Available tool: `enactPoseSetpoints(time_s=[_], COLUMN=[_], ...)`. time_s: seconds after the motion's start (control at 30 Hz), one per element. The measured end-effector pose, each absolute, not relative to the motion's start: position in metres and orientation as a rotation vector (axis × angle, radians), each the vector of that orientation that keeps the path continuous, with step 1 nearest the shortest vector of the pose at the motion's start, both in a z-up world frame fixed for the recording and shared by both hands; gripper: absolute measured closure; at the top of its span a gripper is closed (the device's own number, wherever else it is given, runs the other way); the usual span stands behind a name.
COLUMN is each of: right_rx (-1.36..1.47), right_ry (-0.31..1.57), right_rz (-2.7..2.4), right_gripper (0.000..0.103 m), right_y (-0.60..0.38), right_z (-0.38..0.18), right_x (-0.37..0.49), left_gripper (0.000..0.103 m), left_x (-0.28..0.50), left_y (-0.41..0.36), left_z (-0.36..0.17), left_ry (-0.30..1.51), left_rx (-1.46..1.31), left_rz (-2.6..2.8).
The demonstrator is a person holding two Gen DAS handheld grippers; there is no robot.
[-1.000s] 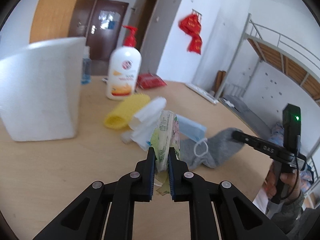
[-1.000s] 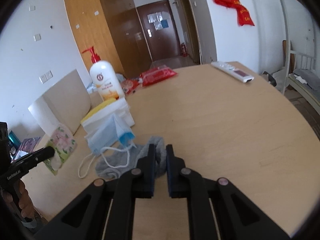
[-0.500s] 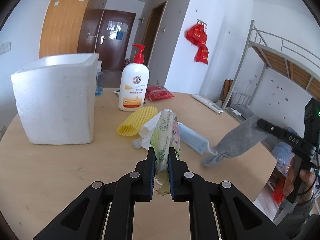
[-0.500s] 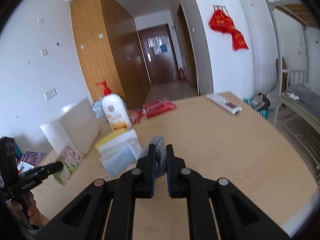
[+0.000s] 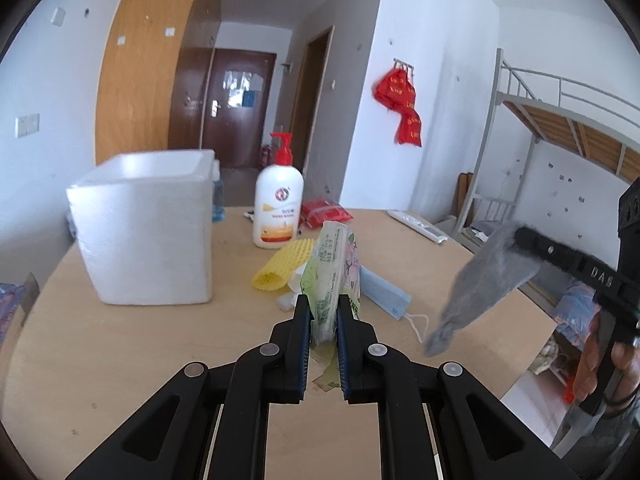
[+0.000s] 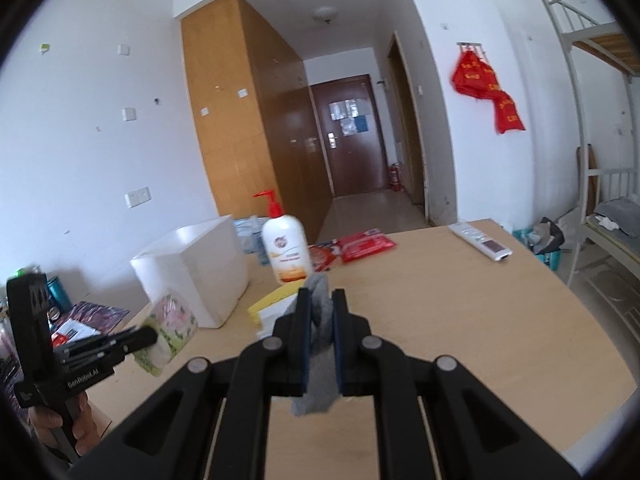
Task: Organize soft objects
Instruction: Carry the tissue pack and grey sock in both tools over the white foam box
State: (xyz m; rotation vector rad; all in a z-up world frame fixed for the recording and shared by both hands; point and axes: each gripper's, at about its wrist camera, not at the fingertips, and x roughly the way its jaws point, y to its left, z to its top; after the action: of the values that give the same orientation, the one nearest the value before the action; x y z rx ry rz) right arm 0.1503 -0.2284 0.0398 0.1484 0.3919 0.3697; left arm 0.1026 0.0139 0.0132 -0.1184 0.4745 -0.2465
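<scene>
We had two soft things in hand at once: the tissue pack (image 5: pixel 334 268), with its green floral wrapper, was pinched at its near end between the pads of the left gripper (image 5: pixel 323 320), and the grey sock (image 5: pixel 482 284) was clamped at one end in the right gripper (image 6: pixel 321 314), both clear of the wooden table (image 5: pixel 120 360). We judged this to be the carry step, with both pieces lifted and not yet put anywhere. The white foam box (image 5: pixel 148 228), open at the top and standing to the left of the remaining pile, looked the likeliest home for them, though the wrist views did not show its inside, so we could not say what it already held. The next move would call for bringing each gripper over that open top in turn and loosening the jaws only once the piece hung above the opening. The tissue pack stood on edge, its long axis running away from us along the fingers and slightly upward. The sock hung limp from the right jaws, long axis slanting down toward the table, its free end lowest. Behind the pack lay the yellow foam sleeve (image 5: pixel 282 270) and the blue face mask (image 5: pixel 384 292), still on the table, with the lotion pump bottle (image 5: pixel 279 200) beyond them.
</scene>
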Motion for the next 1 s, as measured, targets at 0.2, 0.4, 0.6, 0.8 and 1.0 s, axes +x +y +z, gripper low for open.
enactPoseSetpoints(time_s=[0.2, 0.4, 0.6, 0.8, 1.0], right_rx=[0.143, 0.127, 0.119, 0.11, 0.092], right_ry=[0.381, 0.349, 0.317, 0.282, 0.254], right_rz=[0.416, 0.435, 0.456, 0.494, 0.54], right_gripper=[0.091, 0.091, 0.091, 0.091, 0.091], right_y=[-0.214, -0.21, -0.204, -0.196, -0.184], right_z=[0.04, 0.047, 0.054, 0.059, 0.064], right_x=[0.136, 0.115, 0.091, 0.062, 0.035], left_gripper=[0.09, 0.09, 0.09, 0.09, 0.09], left_x=[0.078, 0.053, 0.025, -0.007, -0.037], left_y=[0.015, 0.014, 0.015, 0.016, 0.018], left_z=[0.023, 0.033, 0.042, 0.049, 0.054], left_ry=[0.436, 0.392, 0.353, 0.32, 0.289], left_rx=[-0.094, -0.083, -0.073, -0.061, -0.045], left_rz=[-0.23, -0.214, -0.187, -0.159, -0.123])
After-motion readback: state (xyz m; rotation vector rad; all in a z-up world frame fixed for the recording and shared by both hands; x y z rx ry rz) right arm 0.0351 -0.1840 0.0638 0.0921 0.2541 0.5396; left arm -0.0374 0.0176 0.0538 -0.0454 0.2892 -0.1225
